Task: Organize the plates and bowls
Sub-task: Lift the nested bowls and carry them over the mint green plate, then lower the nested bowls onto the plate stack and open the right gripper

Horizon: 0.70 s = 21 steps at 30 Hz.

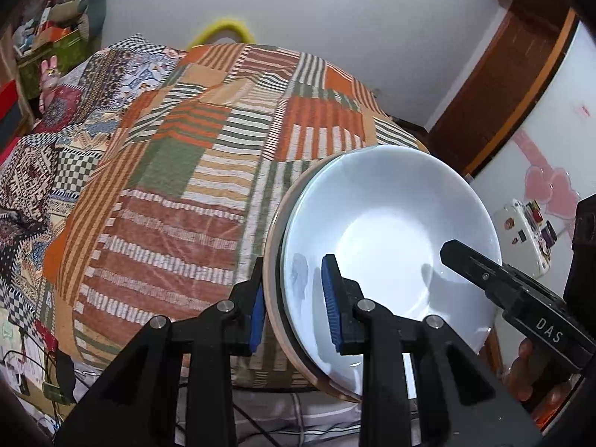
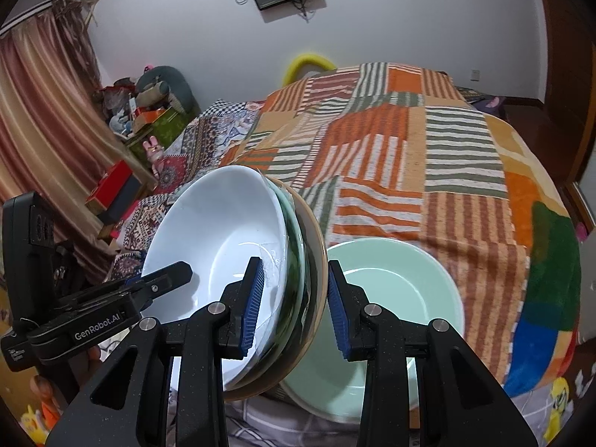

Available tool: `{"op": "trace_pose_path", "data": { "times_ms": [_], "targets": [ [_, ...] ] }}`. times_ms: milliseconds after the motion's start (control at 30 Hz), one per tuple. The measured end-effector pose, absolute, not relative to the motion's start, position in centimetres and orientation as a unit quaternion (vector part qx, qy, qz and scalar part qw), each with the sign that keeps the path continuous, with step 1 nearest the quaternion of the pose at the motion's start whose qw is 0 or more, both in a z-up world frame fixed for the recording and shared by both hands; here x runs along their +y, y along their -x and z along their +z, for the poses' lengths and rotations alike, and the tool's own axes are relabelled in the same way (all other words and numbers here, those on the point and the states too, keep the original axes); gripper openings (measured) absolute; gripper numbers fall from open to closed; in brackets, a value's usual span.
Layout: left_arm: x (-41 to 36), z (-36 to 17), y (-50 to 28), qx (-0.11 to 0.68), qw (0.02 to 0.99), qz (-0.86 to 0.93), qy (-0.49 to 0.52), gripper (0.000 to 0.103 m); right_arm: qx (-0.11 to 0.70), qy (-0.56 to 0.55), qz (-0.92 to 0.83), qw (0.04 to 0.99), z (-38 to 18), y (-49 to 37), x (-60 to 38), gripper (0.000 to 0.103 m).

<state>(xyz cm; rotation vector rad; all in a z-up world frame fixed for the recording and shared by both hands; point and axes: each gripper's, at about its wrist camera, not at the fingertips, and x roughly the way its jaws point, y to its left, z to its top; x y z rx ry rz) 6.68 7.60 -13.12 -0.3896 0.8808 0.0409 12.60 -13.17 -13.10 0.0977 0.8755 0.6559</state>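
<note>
Right wrist: "GenRobot.AI" on left gripper [image 2: 164,279].

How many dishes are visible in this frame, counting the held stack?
4: a white bowl on top, a greenish dish under it, a tan plate beneath, and a mint bowl on the bed. More may be hidden.

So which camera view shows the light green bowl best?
The right wrist view. There the light green bowl lies on the striped blanket, its inside open to the camera, partly hidden by the held stack of dishes. The left wrist view does not show it at all.
</note>
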Motion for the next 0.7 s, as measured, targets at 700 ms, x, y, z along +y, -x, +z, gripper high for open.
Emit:
{"op": "trace_pose_path", "data": {
  "times_ms": [700],
  "targets": [
    [2.6,-15.4,-10.1,0.463,0.873,-0.012,0.155,0.027,0.429,-0.072,0.267,0.860,-14.2,-13.2,-18.1,0.031]
  ]
}}
